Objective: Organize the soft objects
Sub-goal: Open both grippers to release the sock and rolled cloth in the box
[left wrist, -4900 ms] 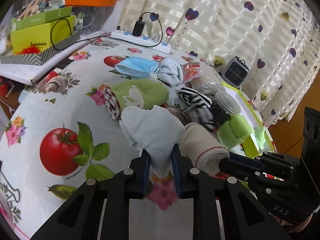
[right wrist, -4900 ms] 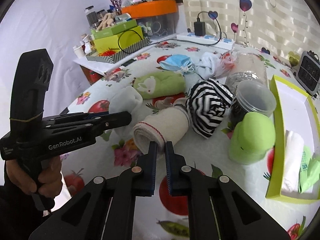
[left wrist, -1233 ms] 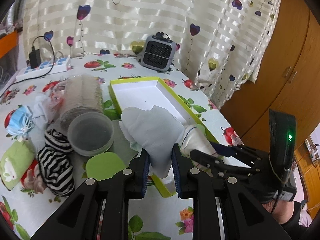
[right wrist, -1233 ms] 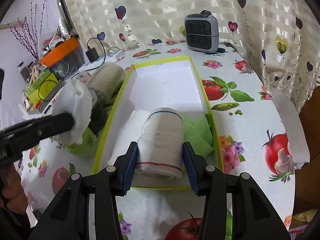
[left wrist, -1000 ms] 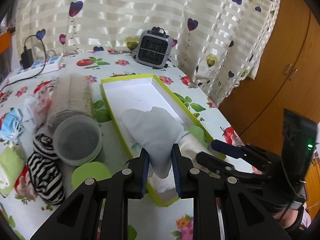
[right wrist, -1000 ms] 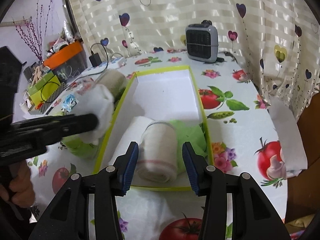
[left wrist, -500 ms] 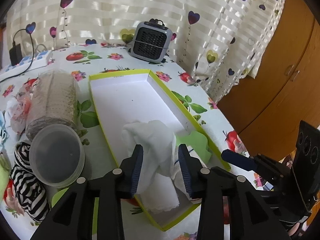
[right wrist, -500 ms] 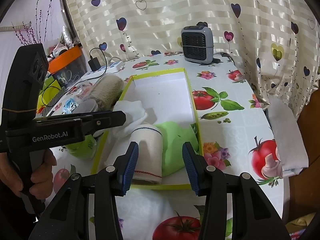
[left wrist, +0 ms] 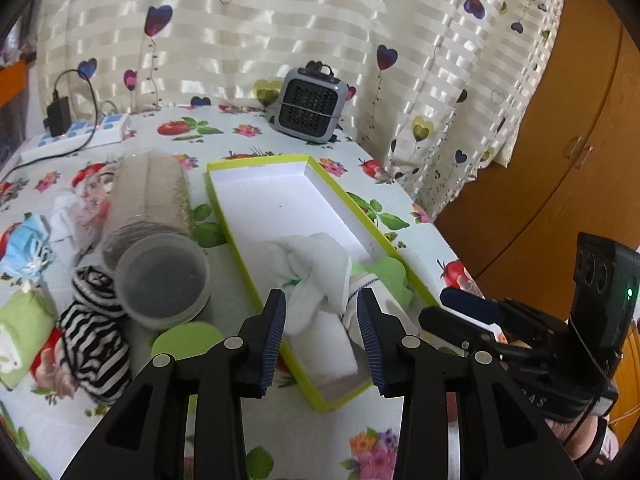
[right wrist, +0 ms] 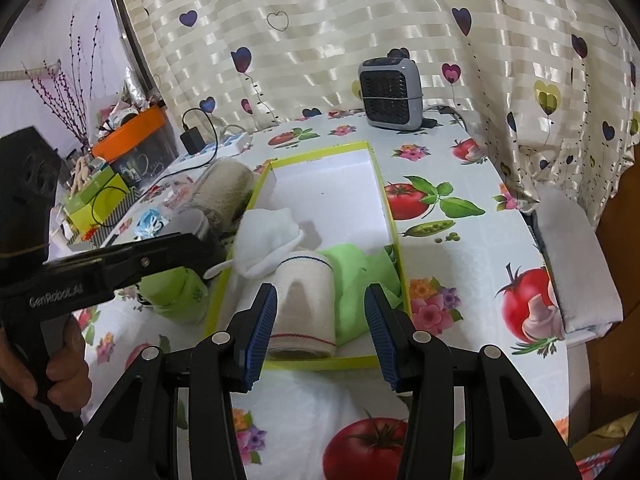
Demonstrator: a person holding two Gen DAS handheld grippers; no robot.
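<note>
Soft white crumpled cloth (left wrist: 316,260) lies inside the long shallow lime-green cardboard box with a white floor (left wrist: 276,196), at the near end of it, in the lower middle of the left wrist view; the beige rolled towel with a red stitched edge (right wrist: 305,312) lies just beside it, touching a light green folded cloth (right wrist: 360,280) in the same near end. The left gripper (left wrist: 322,320) has its jaws spread wide with nothing pressed between them, the white cloth just beyond its tips; the right gripper (right wrist: 320,324) is likewise released, its pads clear of the roll on both sides. The step in hand looks like backing off after the drop: to do it well, lift each tool straight back and up so no pad drags a fold out over the box wall, then turn to the striped black-and-white fabric bundle (left wrist: 94,320) at lower left. The box's long axis runs from the lower middle of the frame up toward the small grey grille-fronted heater (left wrist: 312,110); the roll lies along that same line, its stitched end facing the camera, while the white cloth is a heap with no clear axis.
</note>
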